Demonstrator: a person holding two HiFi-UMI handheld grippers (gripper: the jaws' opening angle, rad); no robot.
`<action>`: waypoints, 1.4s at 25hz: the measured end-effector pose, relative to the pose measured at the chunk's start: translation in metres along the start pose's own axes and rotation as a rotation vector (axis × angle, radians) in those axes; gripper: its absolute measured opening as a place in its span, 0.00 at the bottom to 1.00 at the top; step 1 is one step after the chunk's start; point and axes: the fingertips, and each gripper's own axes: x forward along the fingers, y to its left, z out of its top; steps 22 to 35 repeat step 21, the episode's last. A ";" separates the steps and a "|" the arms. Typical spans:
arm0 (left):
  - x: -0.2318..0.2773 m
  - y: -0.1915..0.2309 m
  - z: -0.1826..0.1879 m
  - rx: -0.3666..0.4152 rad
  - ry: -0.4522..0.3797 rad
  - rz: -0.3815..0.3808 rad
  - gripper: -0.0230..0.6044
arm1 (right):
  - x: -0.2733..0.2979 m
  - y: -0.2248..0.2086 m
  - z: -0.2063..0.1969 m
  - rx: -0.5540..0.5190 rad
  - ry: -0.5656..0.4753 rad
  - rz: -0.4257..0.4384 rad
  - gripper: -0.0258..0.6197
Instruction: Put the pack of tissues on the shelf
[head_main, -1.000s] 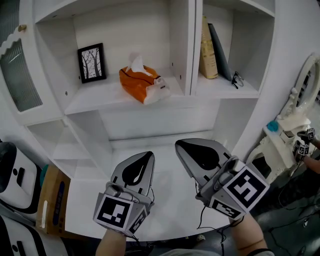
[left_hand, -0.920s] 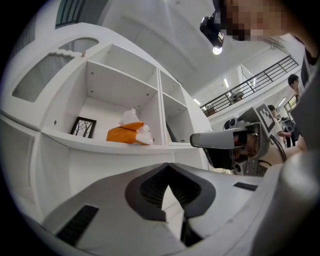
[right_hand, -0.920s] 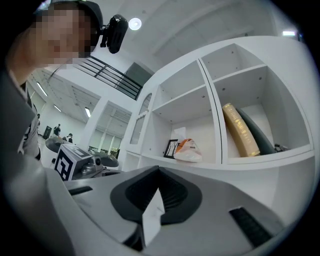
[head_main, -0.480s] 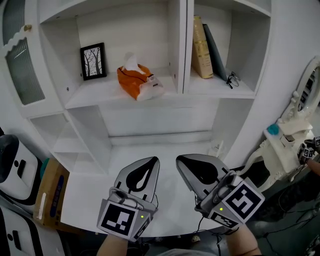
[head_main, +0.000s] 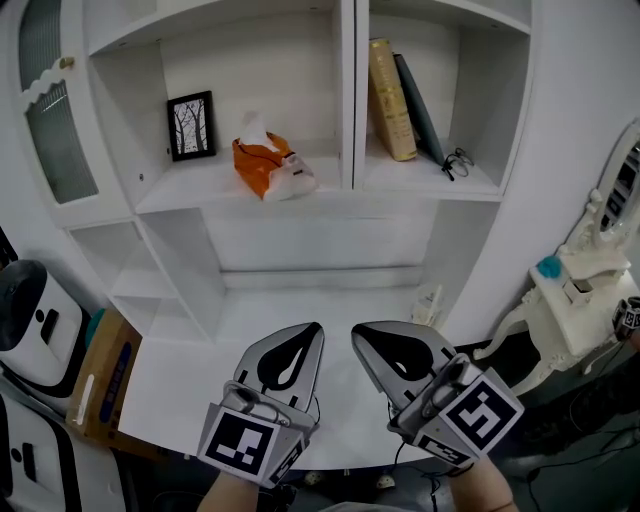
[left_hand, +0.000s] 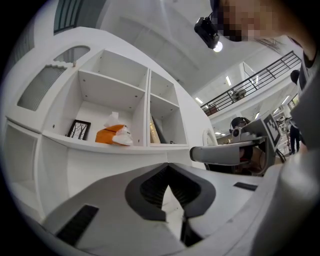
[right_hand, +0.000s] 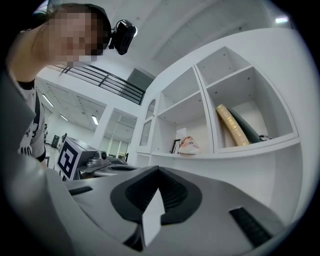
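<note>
The orange pack of tissues (head_main: 265, 168) lies on the middle shelf (head_main: 190, 195) of the white cabinet, a white tissue sticking up from its top. It also shows small in the left gripper view (left_hand: 114, 136) and the right gripper view (right_hand: 188, 146). My left gripper (head_main: 315, 328) and right gripper (head_main: 357, 330) hover side by side over the white desk, well below and in front of the shelf. Both point at the cabinet, jaws shut, with nothing between them. In its own view each gripper, left (left_hand: 167, 165) and right (right_hand: 159, 169), shows its tips meeting.
A framed tree picture (head_main: 190, 126) stands left of the tissues. Books (head_main: 385, 100) and glasses (head_main: 455, 163) fill the right compartment. A cardboard box (head_main: 100, 385) and a white appliance (head_main: 35, 325) sit at the left. An ornate white side table (head_main: 570, 300) is at the right.
Both grippers have drawn back from the cabinet, and the shelves now look farther away. The tissue pack stays on the shelf. Both jaws remain shut.
</note>
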 end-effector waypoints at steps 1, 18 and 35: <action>0.000 -0.002 0.001 0.003 -0.003 0.003 0.09 | -0.002 0.000 0.001 0.001 -0.004 0.004 0.05; -0.002 -0.013 0.008 0.022 -0.005 0.037 0.09 | -0.005 0.002 0.003 0.002 -0.018 0.051 0.05; -0.002 -0.013 0.008 0.027 -0.007 0.038 0.09 | -0.004 0.002 0.002 0.000 -0.020 0.058 0.05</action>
